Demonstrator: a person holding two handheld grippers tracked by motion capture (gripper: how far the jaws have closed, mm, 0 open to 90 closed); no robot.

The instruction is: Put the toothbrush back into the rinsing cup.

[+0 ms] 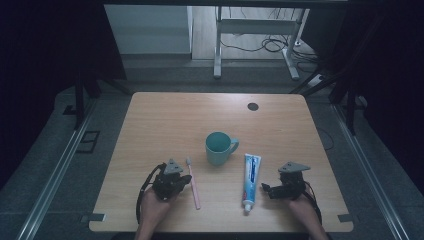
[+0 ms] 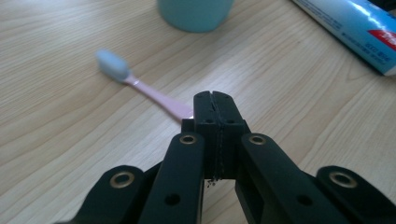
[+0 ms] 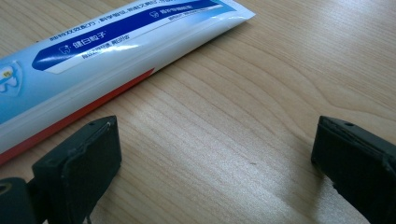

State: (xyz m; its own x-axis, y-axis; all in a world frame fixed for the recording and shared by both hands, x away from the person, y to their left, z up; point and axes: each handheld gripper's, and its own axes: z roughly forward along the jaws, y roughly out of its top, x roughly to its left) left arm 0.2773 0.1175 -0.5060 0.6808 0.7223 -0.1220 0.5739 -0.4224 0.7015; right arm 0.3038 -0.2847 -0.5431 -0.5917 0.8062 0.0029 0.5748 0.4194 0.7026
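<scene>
One teal mug (image 1: pixel 219 147) mid-worktop (image 1: pixel 165 120), one pink toothbrush (image 1: pixel 193 184) left of it – lying near-to-far, bristles at far end, one toothpaste tube (image 1: pixel 251 179) right – cap nearest, left gripper (image 1: pixel 187 178) jaws closed beside the toothbrush, right gripper (image 1: pixel 264 188) jaws spread wide beside the tube.

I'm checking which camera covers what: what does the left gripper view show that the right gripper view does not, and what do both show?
Left gripper view alone: the pink toothbrush lying on the table, its handle running behind the shut jaws of the left tool, and the base of the teal mug at the top edge.

Right gripper view alone: the right tool with its jaws wide apart over bare wood, and the printed blue band on the tube.

Both: the toothpaste tube and the wooden table.
</scene>
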